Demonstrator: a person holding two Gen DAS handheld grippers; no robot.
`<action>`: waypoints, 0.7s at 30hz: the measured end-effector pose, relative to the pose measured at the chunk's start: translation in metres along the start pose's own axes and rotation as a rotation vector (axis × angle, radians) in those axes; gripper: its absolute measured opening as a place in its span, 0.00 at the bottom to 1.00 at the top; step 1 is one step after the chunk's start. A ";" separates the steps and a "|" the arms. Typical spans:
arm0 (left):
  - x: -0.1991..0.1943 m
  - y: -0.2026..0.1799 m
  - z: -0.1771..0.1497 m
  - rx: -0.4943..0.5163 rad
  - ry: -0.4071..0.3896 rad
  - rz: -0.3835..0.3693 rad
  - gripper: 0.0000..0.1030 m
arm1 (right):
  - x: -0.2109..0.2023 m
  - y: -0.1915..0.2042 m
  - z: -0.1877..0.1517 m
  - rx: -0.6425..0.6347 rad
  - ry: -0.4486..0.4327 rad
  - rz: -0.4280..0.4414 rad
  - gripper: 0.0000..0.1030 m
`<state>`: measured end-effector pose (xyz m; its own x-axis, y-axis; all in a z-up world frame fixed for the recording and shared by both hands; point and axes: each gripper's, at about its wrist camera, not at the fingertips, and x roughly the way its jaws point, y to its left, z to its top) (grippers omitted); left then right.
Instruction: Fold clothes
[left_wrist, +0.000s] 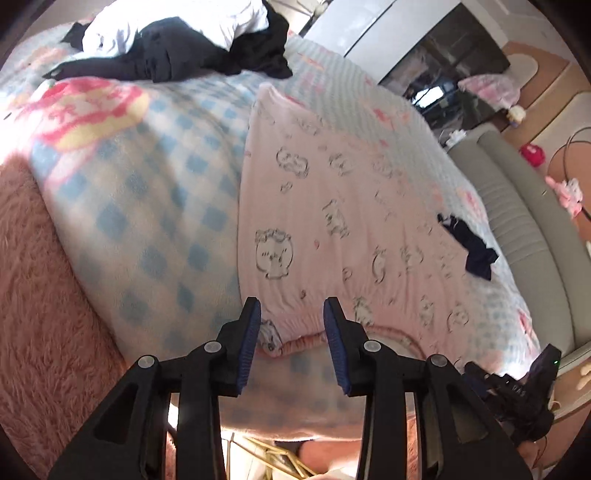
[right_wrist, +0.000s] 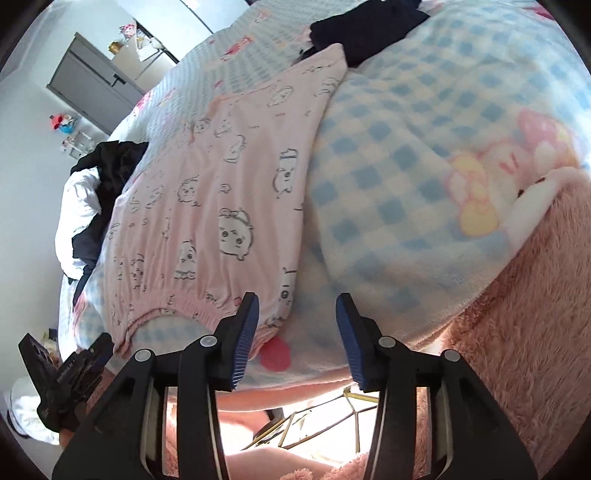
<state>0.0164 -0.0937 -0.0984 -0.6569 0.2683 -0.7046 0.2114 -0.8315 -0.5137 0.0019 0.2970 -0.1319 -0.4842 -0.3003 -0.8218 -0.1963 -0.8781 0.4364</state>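
A pink garment (left_wrist: 332, 206) printed with cartoon animals lies spread flat on the bed, its gathered elastic hem toward me. My left gripper (left_wrist: 292, 310) hovers open just over that hem, and the pads do not press the cloth. In the right wrist view the same pink garment (right_wrist: 207, 206) stretches away to the upper left. My right gripper (right_wrist: 297, 302) is open beside the hem's near corner, with only the blanket showing between its fingers. Each gripper shows at the edge of the other's view: the right gripper (left_wrist: 517, 391) and the left gripper (right_wrist: 66, 376).
A blue checked blanket (left_wrist: 147, 206) covers the bed under the garment. A pile of black and white clothes (left_wrist: 184, 44) lies at the far end, and a small dark garment (left_wrist: 469, 247) near the grey bed edge (left_wrist: 524, 206). A fluffy pink cover (right_wrist: 535, 295) drapes the near side.
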 end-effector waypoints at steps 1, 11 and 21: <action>-0.001 -0.002 0.002 0.017 -0.021 0.024 0.37 | 0.004 0.006 0.000 -0.018 0.006 0.017 0.46; 0.000 -0.014 -0.006 0.066 -0.004 0.063 0.38 | -0.001 0.027 -0.005 -0.100 -0.051 -0.040 0.46; 0.019 -0.054 -0.009 0.254 0.108 0.006 0.38 | 0.009 0.029 0.001 -0.152 -0.025 -0.009 0.57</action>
<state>-0.0012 -0.0397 -0.0882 -0.5727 0.3021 -0.7621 0.0178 -0.9248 -0.3800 -0.0092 0.2691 -0.1266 -0.5042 -0.2841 -0.8155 -0.0708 -0.9275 0.3670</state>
